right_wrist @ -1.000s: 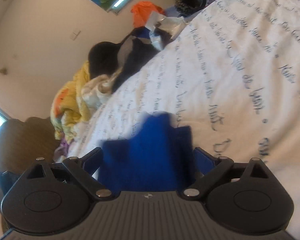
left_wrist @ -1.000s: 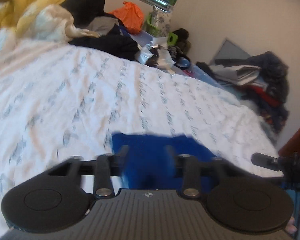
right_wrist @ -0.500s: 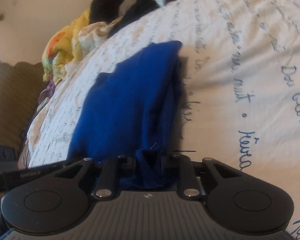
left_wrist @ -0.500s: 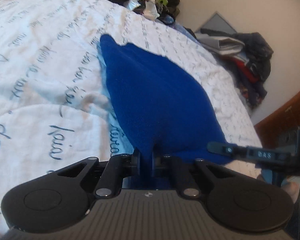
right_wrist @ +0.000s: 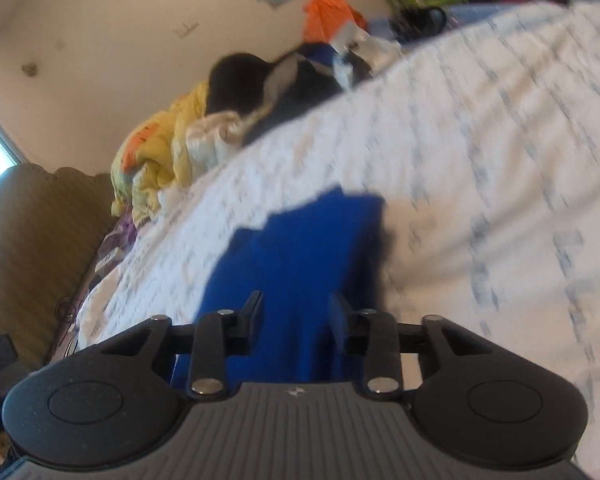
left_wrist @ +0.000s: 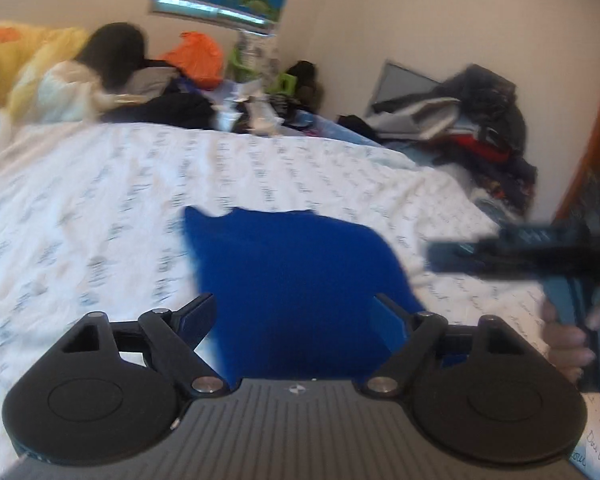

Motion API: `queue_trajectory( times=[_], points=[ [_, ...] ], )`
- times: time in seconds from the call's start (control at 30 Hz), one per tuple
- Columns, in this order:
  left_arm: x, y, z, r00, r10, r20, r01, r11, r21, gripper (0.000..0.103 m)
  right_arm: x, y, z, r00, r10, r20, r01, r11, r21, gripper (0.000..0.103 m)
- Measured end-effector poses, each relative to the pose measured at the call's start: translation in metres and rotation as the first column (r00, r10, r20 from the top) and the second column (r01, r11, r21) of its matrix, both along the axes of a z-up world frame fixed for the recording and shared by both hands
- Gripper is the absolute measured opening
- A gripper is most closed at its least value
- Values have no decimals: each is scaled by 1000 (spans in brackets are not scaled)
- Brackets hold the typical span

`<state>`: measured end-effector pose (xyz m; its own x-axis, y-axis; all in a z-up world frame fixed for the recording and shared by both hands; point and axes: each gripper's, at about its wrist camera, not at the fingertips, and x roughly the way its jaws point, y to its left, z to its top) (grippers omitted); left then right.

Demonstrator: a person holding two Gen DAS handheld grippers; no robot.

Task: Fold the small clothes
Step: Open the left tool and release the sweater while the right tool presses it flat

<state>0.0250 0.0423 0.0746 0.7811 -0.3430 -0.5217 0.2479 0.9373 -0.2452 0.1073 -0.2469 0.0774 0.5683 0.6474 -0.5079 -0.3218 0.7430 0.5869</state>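
A small bright blue garment (left_wrist: 296, 276) lies flat on the white printed bedsheet (left_wrist: 100, 200). It also shows in the right wrist view (right_wrist: 300, 264). My left gripper (left_wrist: 294, 316) is wide open above the garment's near edge and holds nothing. My right gripper (right_wrist: 296, 314) is open, with its fingers apart over the near end of the garment. The right gripper also shows at the right edge of the left wrist view (left_wrist: 516, 256), blurred, with the hand that holds it.
Heaped clothes and bags (left_wrist: 188, 80) lie along the far side of the bed. A yellow and orange blanket (left_wrist: 24, 68) lies at the far left. A dark pile of clothes (left_wrist: 464, 120) sits at the far right. A brown headboard (right_wrist: 32, 248) stands to the left.
Both grippers were shut on the blue garment's near edge half a second ago. Both have let go and opened, and they have lifted back from the cloth, which lies on the sheet.
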Motion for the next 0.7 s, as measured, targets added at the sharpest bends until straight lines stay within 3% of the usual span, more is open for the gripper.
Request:
queue_trajectory(
  times=[0.07,0.1,0.17,0.2,0.27,0.33,0.4,0.47,0.53,0.63,0.67,0.7],
  points=[
    [15,-25,-12,997,-66,-26,67,997,39,81,24,25,0,999,54,-9,-54,998,19,47],
    [22,-36,-24,996,-75,-56,80,993,84,80,37,39,-6,996,83,-26,-82,997,11,57],
    [34,-42,-50,992,-80,-101,94,984,151,78,57,66,-23,995,91,-42,-94,990,-106,58],
    [30,-39,-59,994,-103,-39,108,978,179,80,67,77,-37,994,98,-56,-107,974,-199,56],
    [22,-39,-66,989,-151,0,146,959,245,80,67,78,-54,990,137,40,-127,975,-184,56],
    [20,-39,-62,988,-156,-7,152,953,260,79,67,74,-52,991,130,25,-124,979,-159,56],
    [11,-27,-51,992,-128,-15,129,972,199,76,60,71,-42,994,106,4,-104,980,-171,56],
    [-5,-6,-40,996,-93,-4,93,990,109,93,42,50,-29,998,59,-19,-61,992,-108,59],
    [-18,21,-38,999,-31,-22,31,999,12,101,18,20,-25,998,62,-12,-62,998,-4,76],
    [-9,51,-56,976,-4,-217,-29,988,-151,91,0,-10,-39,992,33,-125,-32,999,5,78],
    [-5,55,-62,967,-13,-255,-41,978,-206,89,-3,-15,-46,987,24,-160,-26,1000,-12,78],
    [-6,56,-61,969,-16,-245,-43,971,-236,89,-6,-15,-53,982,31,-187,-33,999,-12,74]
  ],
)
